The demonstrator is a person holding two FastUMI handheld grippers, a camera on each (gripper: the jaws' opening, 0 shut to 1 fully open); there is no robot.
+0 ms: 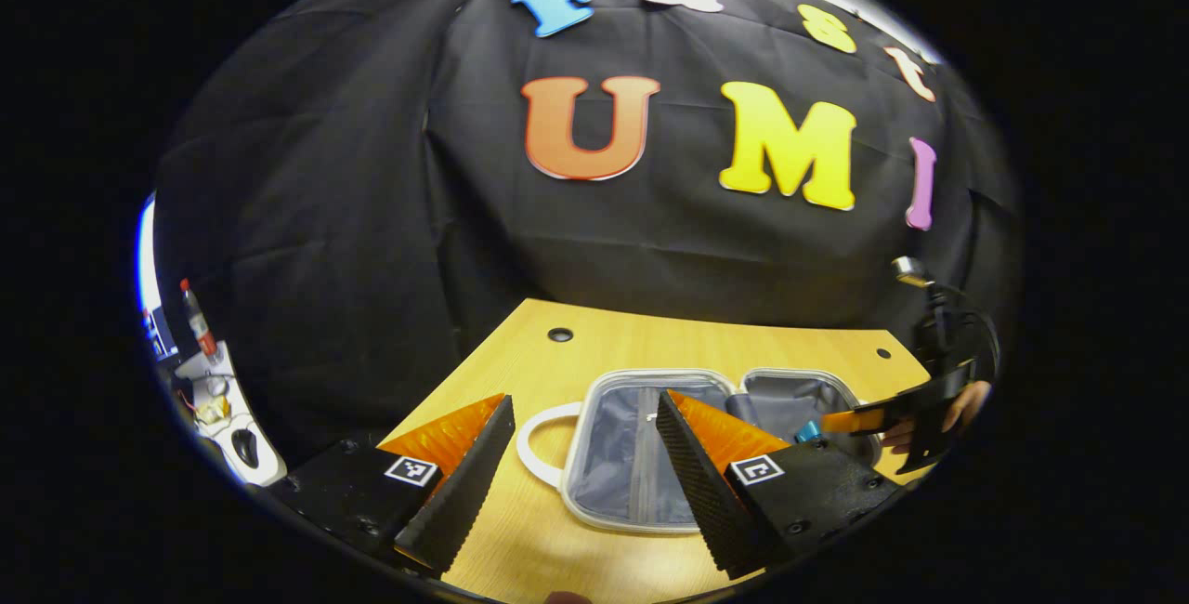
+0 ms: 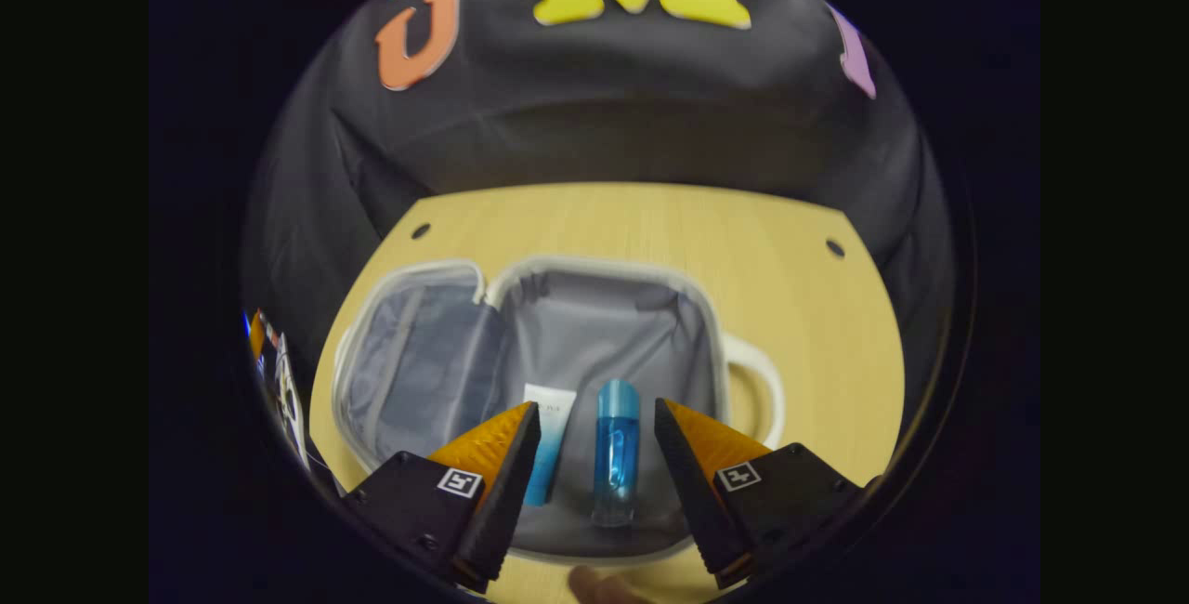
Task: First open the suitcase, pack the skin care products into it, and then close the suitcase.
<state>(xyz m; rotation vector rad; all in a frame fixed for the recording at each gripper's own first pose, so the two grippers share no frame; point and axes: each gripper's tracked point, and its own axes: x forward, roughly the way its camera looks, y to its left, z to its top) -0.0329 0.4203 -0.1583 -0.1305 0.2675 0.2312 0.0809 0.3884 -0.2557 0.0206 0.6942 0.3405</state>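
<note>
The small suitcase (image 2: 446, 358) lies open on the wooden table (image 2: 650, 223), showing two grey-lined halves and a white handle (image 2: 757, 381) at the right. A blue bottle (image 2: 616, 451) and a white-and-blue tube (image 2: 548, 441) lie side by side in its right half. My right gripper (image 2: 596, 407) is open just above them, the bottle lying between its fingers without touching them. In the left gripper view the open suitcase (image 1: 632, 465) sits ahead of my open, empty left gripper (image 1: 585, 398). The right gripper (image 1: 841, 423), held by a hand, hovers over the case's far half by the bottle's cap (image 1: 808, 430).
The table (image 1: 650, 334) has small round holes near its back corners and ends at the black cloth wall. Left of the table stands a white stand with a red-capped bottle (image 1: 197, 316) and small clutter. A fingertip (image 2: 594, 585) shows at the table's near edge.
</note>
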